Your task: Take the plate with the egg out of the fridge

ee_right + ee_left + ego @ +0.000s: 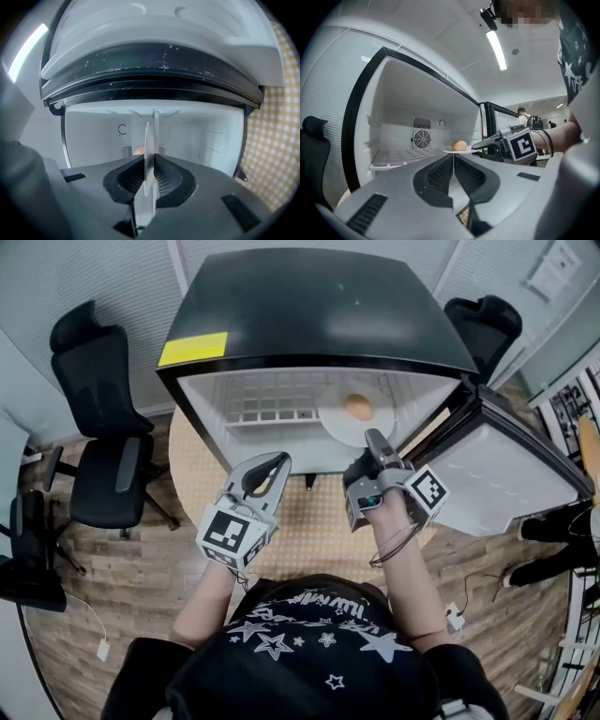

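A brown egg (358,406) lies on a white plate (336,420) at the right side of the shelf in the open mini fridge (309,315). My right gripper (375,439) reaches to the plate's near rim and is shut on it. In the right gripper view the plate (151,140) stands edge-on between the pads, with the egg (138,150) half hidden behind it. My left gripper (279,463) hovers in front of the fridge's opening, left of the plate, shut with nothing in it. From the left gripper view the egg (459,145) and my right gripper (480,145) show side-on.
The fridge door (511,470) hangs open at the right. The fridge stands on a round table with a yellow checked cloth (309,521). A white wire shelf (262,404) fills the fridge's left half. Black office chairs stand at the left (103,427) and back right (483,324).
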{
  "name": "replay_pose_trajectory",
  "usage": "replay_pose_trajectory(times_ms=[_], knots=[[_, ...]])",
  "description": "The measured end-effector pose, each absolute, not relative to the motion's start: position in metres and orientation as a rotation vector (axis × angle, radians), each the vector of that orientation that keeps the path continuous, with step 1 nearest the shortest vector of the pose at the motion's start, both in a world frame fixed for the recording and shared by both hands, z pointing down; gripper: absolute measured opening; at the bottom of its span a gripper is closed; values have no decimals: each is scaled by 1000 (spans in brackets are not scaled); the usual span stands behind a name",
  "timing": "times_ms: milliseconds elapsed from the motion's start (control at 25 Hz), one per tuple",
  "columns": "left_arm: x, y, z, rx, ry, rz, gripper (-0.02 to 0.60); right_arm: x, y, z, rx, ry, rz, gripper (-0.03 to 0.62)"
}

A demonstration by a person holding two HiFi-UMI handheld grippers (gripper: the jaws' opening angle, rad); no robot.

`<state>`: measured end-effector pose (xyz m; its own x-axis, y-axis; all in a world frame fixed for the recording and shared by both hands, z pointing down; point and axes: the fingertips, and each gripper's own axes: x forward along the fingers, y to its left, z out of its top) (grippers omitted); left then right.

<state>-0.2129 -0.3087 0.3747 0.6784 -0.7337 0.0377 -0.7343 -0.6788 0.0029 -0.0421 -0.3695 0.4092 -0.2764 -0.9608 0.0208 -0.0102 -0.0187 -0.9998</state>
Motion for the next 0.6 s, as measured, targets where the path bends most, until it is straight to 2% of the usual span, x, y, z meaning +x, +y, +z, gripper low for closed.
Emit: replay_pose_trajectory(times_ms=[600], knots=[[-195, -277, 386, 2797, -1359, 117, 15, -50, -331, 404, -921, 1565, -1502, 55]])
